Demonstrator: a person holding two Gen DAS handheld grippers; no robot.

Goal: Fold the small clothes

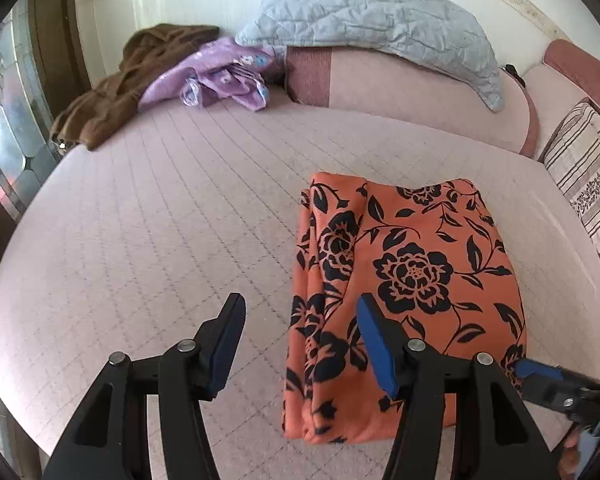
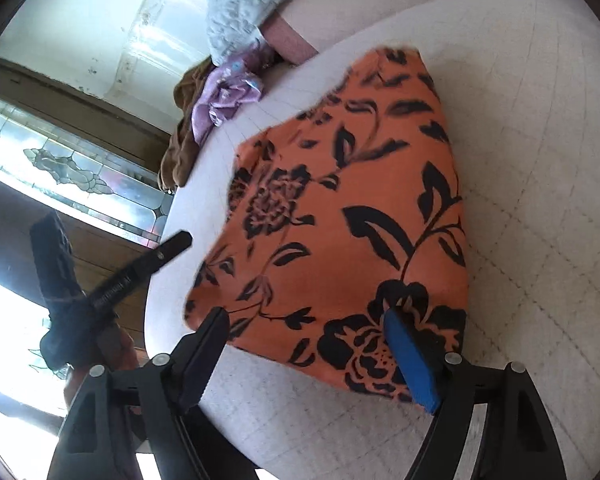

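Left wrist view: the left hand-held gripper [image 1: 300, 312], black with blue pads, stands parted and grips nothing; its right finger [image 1: 376, 344] hangs over the left edge of the folded orange cloth with a black flower print [image 1: 412, 264]. The cloth lies as a smooth, thick rectangle on the quilted pale pink bed [image 1: 160, 220], right of centre. At the far left sit a rumpled brown knitted garment [image 1: 120, 88] and a shiny purple printed cloth [image 1: 216, 76]; a grey quilted pillow [image 1: 364, 20] leans on a pink bolster [image 1: 412, 92]. A striped cushion [image 1: 580, 168] lies at the right.

Right wrist view: the right hand-held gripper [image 2: 304, 320] is wide apart and empty, its blue-padded finger [image 2: 412, 356] over the cloth's near edge, the other finger just off the near-left corner.
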